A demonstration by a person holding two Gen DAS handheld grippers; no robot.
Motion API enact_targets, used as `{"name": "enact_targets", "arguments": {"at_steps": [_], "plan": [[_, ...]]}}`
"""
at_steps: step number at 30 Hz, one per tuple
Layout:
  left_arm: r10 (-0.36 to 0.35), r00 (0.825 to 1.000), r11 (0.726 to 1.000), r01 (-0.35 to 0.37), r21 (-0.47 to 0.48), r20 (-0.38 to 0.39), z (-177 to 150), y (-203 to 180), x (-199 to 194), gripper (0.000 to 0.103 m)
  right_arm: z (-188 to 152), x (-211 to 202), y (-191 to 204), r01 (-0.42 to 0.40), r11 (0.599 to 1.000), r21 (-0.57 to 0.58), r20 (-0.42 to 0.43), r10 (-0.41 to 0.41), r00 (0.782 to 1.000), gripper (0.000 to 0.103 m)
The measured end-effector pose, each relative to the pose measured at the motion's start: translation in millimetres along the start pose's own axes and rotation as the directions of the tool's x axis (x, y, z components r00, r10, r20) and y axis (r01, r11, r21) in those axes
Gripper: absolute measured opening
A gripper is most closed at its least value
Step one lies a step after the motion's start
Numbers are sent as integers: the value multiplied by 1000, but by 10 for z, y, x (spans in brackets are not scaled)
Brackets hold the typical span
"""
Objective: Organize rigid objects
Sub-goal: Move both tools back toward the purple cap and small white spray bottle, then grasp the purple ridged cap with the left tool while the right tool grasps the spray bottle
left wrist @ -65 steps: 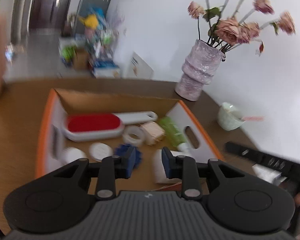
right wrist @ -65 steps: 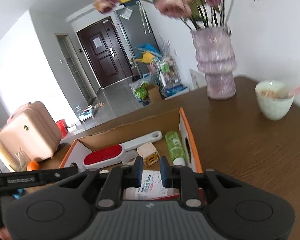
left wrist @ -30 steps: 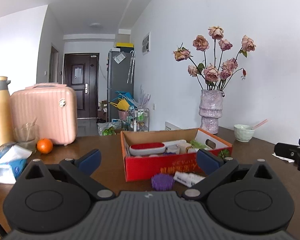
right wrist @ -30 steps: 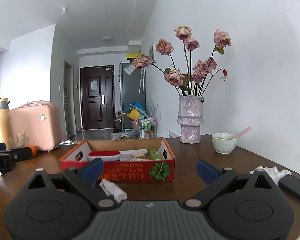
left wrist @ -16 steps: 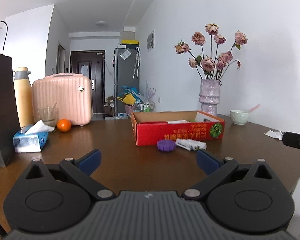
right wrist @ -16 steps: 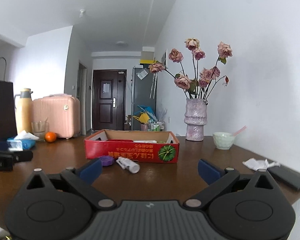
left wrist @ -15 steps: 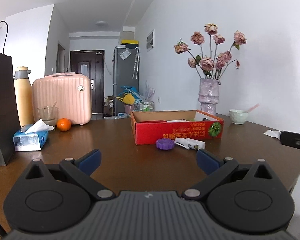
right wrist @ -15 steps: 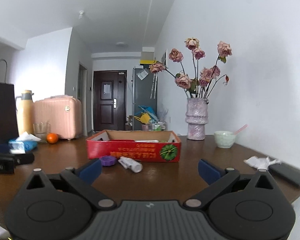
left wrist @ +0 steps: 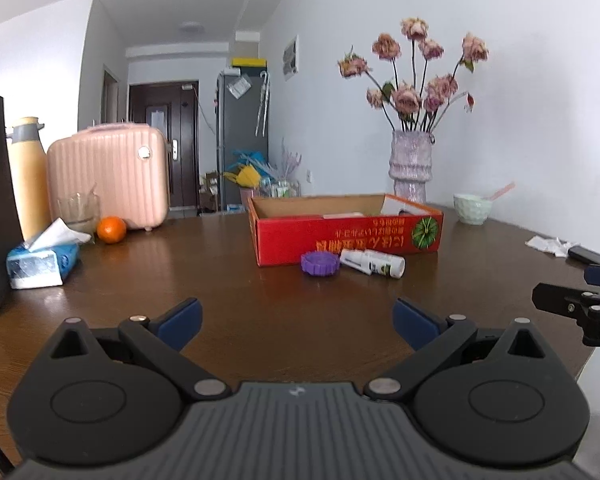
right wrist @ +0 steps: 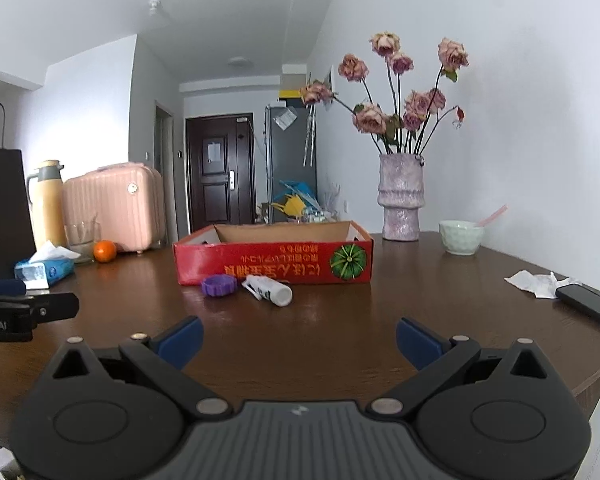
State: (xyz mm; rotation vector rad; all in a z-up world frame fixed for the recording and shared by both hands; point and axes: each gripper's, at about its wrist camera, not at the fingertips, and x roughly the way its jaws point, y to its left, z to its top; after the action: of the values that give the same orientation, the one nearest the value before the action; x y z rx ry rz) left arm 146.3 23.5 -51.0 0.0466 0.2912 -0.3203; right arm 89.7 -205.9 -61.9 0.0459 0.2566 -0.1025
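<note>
From your left wrist view, your left hand-held gripper (left wrist: pixel 296 316) is spread wide with nothing in it, low over the counter (left wrist: pixel 236 280) and well back from the red box (left wrist: pixel 346 236). A purple cap (left wrist: pixel 321 263) and a white bottle (left wrist: pixel 373 263) lie on the wood just in front of the box, outside it.

From your right wrist view, your right hand-held gripper (right wrist: pixel 298 338) is likewise spread and holds nothing. You look to be between picks; next, reach forward, line the fingers across the bottle or cap and pinch.
</note>
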Motion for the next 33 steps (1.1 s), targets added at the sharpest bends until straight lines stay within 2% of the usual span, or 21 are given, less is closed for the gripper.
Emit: {"name": "enact_targets", "arguments": {"at_steps": [8,17,23,27,30,33], "plan": [[-18,997,1000,19,11,-79,26,-37,365,103,11,372,-19,-16,1000,0,-66,16,998,101],[-26,987,999,31,29,-158,209,-22,885,103,242,955,-36,-41,999,-28,-138,37,990,101],[-68,970,996,79,39,-233,400,-1,1379,103,508,1593,-62,-109,994,13,-271,108,956,96],[-103,954,992,121,47,-281,514,7,1758,102,629,1998,-30,-150,989,9,-312,146,939,88],[-129,936,988,151,42,-327,590,30,2051,96,697,2304,21,-174,985,-16,-346,158,925,83],[-138,920,985,165,44,-367,624,56,2351,79,726,2577,82,-207,977,-47,-372,175,911,76]]}}
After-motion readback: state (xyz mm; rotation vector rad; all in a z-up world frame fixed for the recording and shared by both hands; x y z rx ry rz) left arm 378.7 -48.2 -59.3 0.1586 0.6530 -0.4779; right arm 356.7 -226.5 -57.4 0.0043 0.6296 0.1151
